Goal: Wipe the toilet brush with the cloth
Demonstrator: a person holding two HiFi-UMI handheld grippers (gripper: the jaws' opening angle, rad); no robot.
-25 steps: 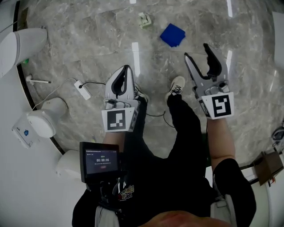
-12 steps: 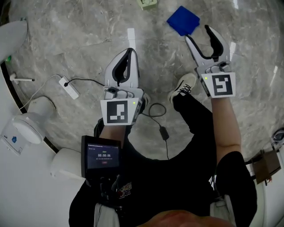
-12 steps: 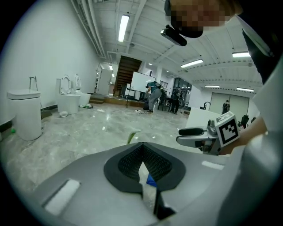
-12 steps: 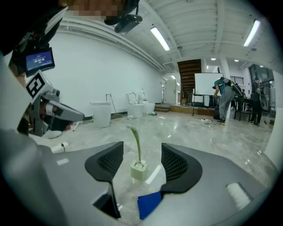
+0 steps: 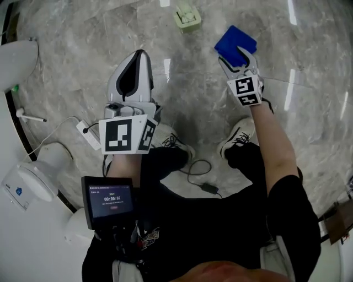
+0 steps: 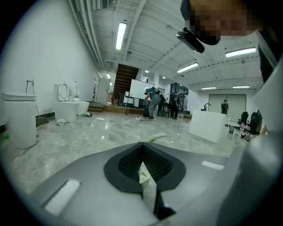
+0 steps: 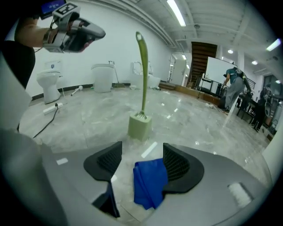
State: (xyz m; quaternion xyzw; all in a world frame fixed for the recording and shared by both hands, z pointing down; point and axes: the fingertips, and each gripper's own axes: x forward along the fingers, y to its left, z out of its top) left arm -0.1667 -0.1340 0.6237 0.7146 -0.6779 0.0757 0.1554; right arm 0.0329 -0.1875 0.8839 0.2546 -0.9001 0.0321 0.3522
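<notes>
i'm looking down on a grey marble floor [image 5: 83, 60] that fills the head view. a white toilet [image 5: 14, 60] sits at the 10 o'clock edge, and another white fixture [image 5: 33, 176] sits at 8 o'clock. the person's black-clad legs [image 5: 220, 209] take up the lower middle, with a white shoe [image 5: 240, 137] just right of centre. a small screen [image 5: 110, 201] hangs at 7 o'clock.

the left gripper [image 5: 137, 55] is held at 11 o'clock, well apart from the task's things. in the left gripper view its pads [image 6: 152, 159] meet at the tips, so that claw [image 6: 141, 150] is closed and has hold of nothing.

the right gripper [image 5: 238, 58] reaches to 1 o'clock, low over the floor. its jaws have just been opening and stand wide. the blue cloth [image 7: 149, 181] lies on the floor between them. it sits against the pad on the 3 o'clock side and clear of the other pad, and it is not pinched. in the head view the cloth [image 5: 234, 43] shows just past the fingertips.

the toilet brush [image 7: 141, 79] stands upright in its pale green holder [image 7: 139, 126]. in the right gripper view it is at 12 o'clock, just beyond the cloth. in the head view the brush [image 5: 187, 15] is at 12 o'clock by the top edge.

a white power strip [image 5: 88, 134] lies at 9 o'clock with its cable.
</notes>
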